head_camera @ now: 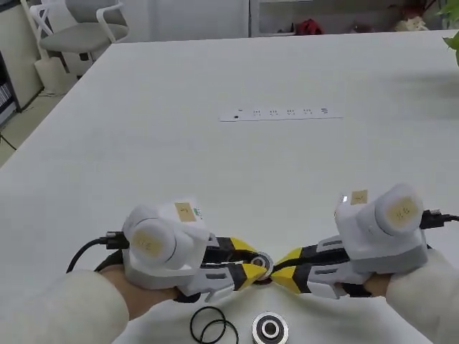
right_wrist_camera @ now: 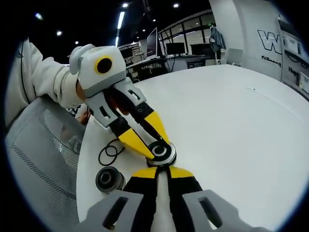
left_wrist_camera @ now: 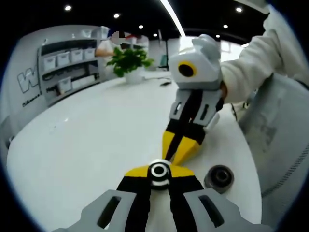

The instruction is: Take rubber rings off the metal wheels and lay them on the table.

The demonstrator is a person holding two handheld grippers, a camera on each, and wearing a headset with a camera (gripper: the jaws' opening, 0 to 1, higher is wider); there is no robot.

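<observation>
Head view overhead; gripper views face closely across one wheel (left_wrist_camera: 159, 170).

Held wheel (head_camera: 259, 264): between left gripper (head_camera: 251, 269) and right gripper (head_camera: 278, 265).
Second wheel (head_camera: 270, 328): on table (head_camera: 215, 165), nearer the person, right of rubber rings (head_camera: 213, 326).
Power strip (head_camera: 281, 113): far behind.

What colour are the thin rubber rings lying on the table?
The thin rubber rings are black; head view shows best.

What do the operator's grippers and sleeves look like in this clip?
Both grippers match: the left gripper and right gripper have white-grey housings with a round pale-yellow disc, tan stickers on top, black jaws tipped yellow, and a black cable at the rear. The sleeves are cream.
</observation>
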